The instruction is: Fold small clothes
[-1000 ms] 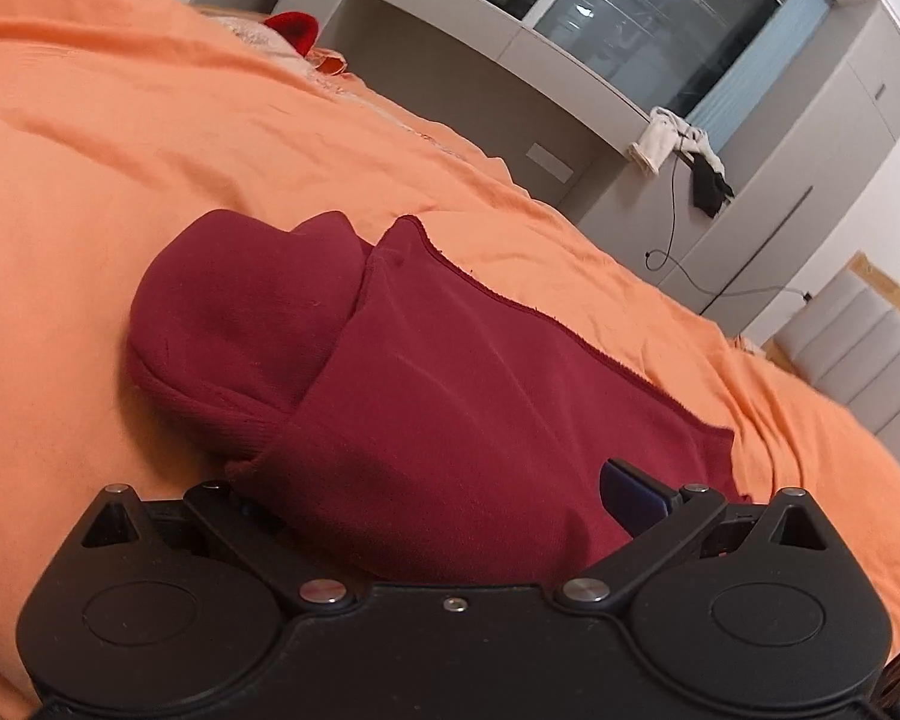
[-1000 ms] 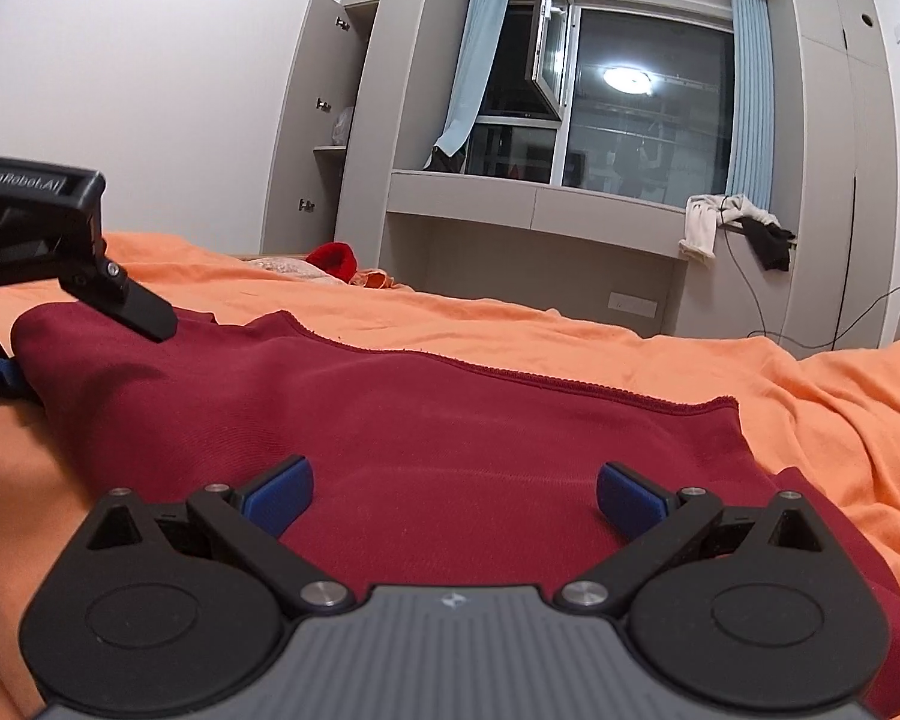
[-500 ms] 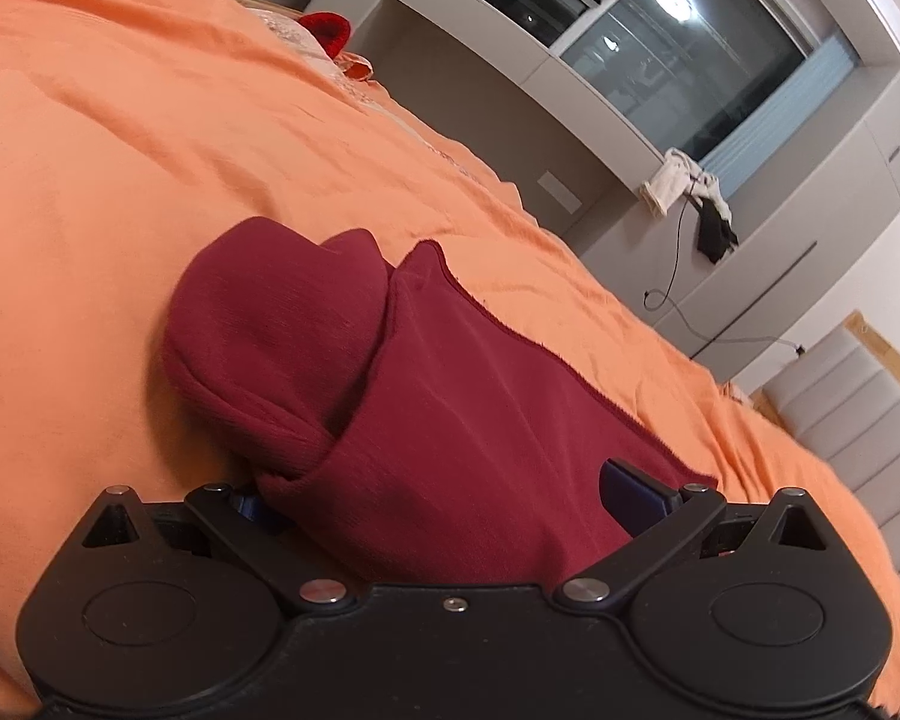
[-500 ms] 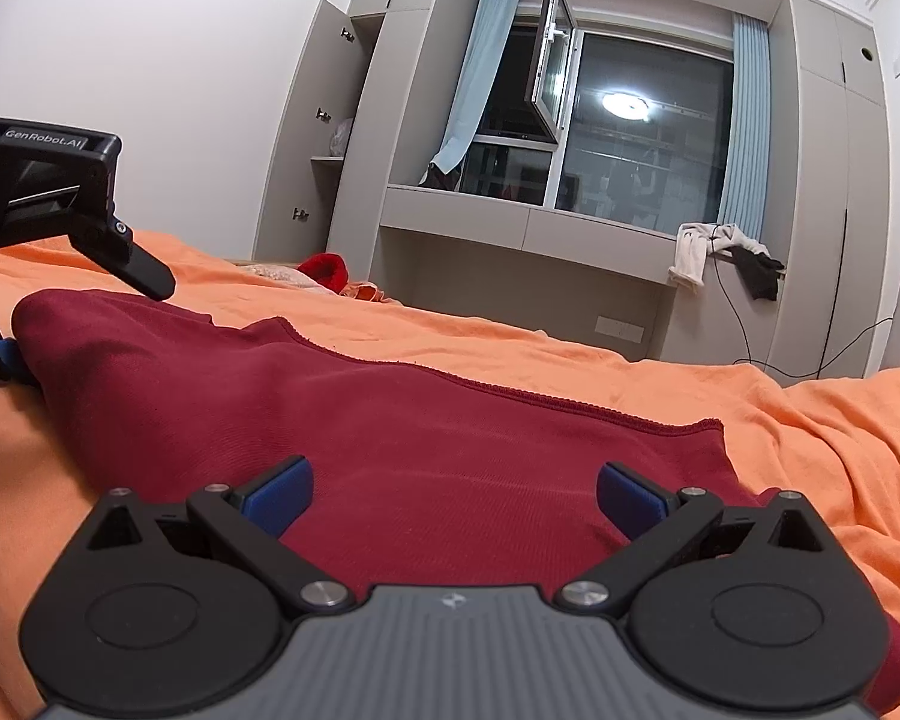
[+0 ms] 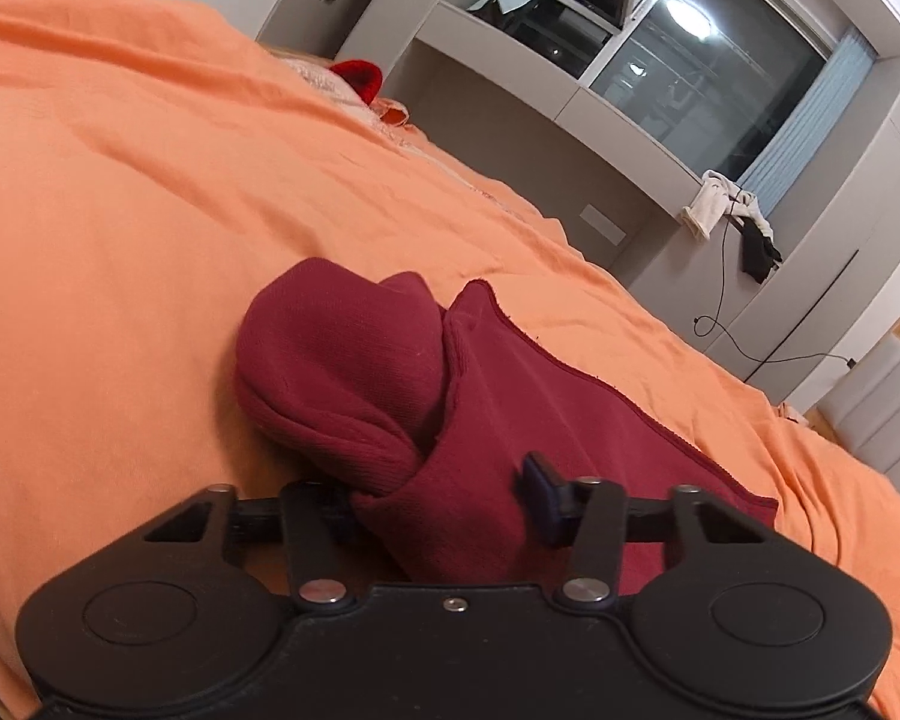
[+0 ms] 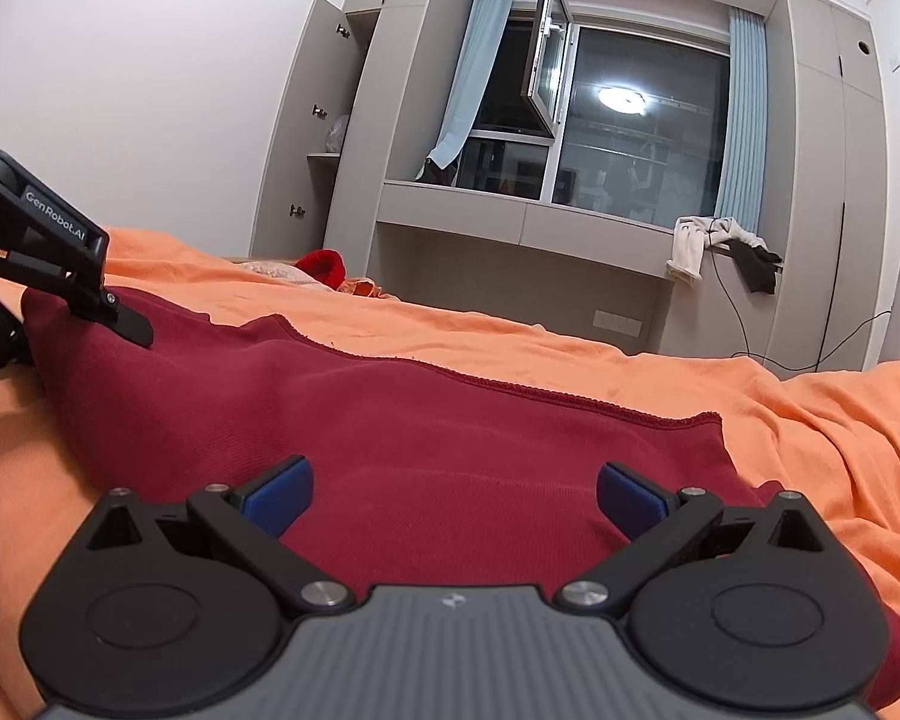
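Note:
A dark red garment (image 5: 510, 420) lies on the orange bedspread (image 5: 150, 180), its left end bunched into a rounded fold (image 5: 336, 372). My left gripper (image 5: 444, 504) has its jaws closing on the garment's near left corner, with cloth filling the gap between the fingers. In the right wrist view the garment (image 6: 390, 408) spreads flat, and my right gripper (image 6: 453, 495) is open with its blue pads (image 6: 279, 495) resting over the near edge of the cloth. The left gripper also shows in the right wrist view (image 6: 60, 276), at the garment's left end.
A red item (image 5: 360, 75) and pale cloth lie at the far edge of the bed. A grey window desk (image 6: 522, 228) and wardrobes stand behind. White and black clothes (image 6: 720, 246) and a cable hang off the desk's right end. A padded headboard (image 5: 870, 402) is at the right.
The left gripper's jaws have narrowed onto the garment's left corner, and the bunched fold sits more to the right in its view. The right gripper stays open over the cloth.

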`<state>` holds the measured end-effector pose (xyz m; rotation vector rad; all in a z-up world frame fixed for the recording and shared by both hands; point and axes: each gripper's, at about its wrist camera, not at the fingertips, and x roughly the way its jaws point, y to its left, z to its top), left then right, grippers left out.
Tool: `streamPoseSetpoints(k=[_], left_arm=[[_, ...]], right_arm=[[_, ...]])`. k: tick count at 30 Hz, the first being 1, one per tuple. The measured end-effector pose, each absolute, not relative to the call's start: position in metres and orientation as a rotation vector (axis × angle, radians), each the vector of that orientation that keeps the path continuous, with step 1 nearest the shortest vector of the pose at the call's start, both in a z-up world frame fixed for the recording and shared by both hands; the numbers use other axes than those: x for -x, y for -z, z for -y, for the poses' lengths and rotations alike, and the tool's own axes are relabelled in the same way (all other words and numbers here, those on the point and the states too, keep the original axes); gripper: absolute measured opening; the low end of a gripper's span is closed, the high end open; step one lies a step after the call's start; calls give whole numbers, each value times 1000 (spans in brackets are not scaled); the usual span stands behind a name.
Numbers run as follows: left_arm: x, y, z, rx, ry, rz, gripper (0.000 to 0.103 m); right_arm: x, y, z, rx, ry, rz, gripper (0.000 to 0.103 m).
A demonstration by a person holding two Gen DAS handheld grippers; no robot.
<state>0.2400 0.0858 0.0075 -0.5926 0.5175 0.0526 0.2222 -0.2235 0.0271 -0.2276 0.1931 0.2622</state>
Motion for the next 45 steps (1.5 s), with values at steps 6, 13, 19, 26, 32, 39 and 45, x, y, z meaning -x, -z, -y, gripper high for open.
streamPoseSetpoints(k=[6,13,19,26,32,39,45], left_arm=[[-243,-22,-71,460,-23,-450,27],[-248,-61,-30,336,12,-363,22],[-262,-103,33,205,110,-287,21],[-256,-109,143,-36,300,-243,20],[-237,-69,208,-258,493,-318,21],[-228,-39,213,-325,564,-354,32],[-217,-46,198,-269,681,-340,72]], right_arm=[[-229,-44,237,191,-332,-286,103],[-222,-82,286,93,-297,-211,103],[-216,-110,338,28,-177,-148,103],[-222,-137,416,-110,-43,-123,103],[-243,-140,481,-293,54,-189,103],[-286,-105,537,-620,16,-439,103],[-309,-75,544,-818,-67,-579,103]])
